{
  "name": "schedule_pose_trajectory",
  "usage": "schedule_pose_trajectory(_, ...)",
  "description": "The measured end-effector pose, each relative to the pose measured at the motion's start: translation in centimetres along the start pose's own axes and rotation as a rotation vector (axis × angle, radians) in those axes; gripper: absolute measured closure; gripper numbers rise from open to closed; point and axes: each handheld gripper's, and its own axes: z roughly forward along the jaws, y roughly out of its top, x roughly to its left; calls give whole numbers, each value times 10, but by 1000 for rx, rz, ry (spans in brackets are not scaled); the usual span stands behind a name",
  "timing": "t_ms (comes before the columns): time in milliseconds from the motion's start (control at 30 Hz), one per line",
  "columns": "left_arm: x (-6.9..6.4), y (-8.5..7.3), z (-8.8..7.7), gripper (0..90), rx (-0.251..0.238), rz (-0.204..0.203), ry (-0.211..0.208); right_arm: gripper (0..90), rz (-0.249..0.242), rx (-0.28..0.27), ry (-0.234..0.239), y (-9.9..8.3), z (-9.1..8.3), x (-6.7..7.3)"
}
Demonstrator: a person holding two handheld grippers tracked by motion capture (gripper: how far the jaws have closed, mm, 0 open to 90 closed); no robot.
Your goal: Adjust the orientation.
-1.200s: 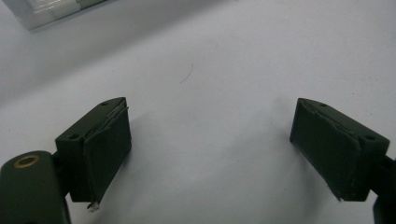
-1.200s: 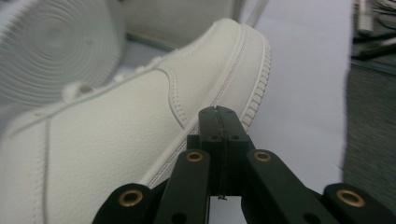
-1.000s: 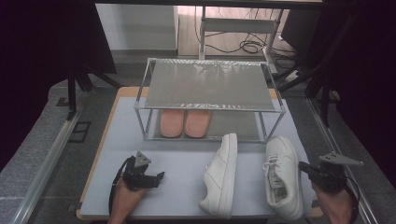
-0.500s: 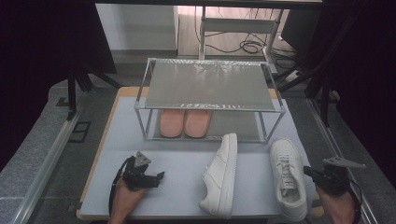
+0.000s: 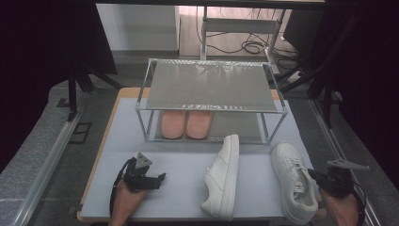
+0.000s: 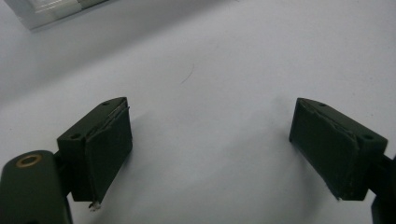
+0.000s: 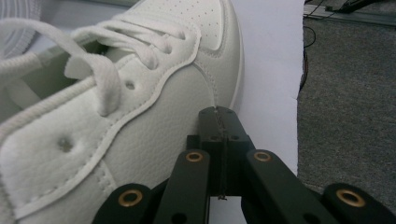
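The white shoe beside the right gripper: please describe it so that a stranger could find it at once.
Start at the metal rack at the back of the table. Two white shoes lie in front of it. The white shoe meant stands upright at the right edge, laces up, against the shut right gripper; the other shoe lies on its side.

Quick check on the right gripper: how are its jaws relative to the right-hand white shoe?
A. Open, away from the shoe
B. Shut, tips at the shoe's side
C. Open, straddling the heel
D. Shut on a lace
B: in the right gripper view the right gripper has its jaws pressed together, empty, with the tips up against the side of the shoe.
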Motion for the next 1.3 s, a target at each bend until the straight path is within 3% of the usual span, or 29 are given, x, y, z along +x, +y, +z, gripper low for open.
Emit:
schedule_pose_trajectory(267, 0, 0, 0, 131, 0, 1, 1, 900, -17, -15, -2, 7, -11, 2)
schedule_pose_trajectory(533, 0, 0, 0, 131, 0, 1, 0, 900, -52, -46, 7, 22, -24, 14)
schedule_pose_trajectory(867, 0, 0, 0, 131, 0, 1, 0, 900, -101, -83, 68, 43, -35, 37)
schedule_pose_trajectory(1300, 0, 0, 0, 131, 1, 1, 0, 900, -144, -93, 156, 60, -25, 70)
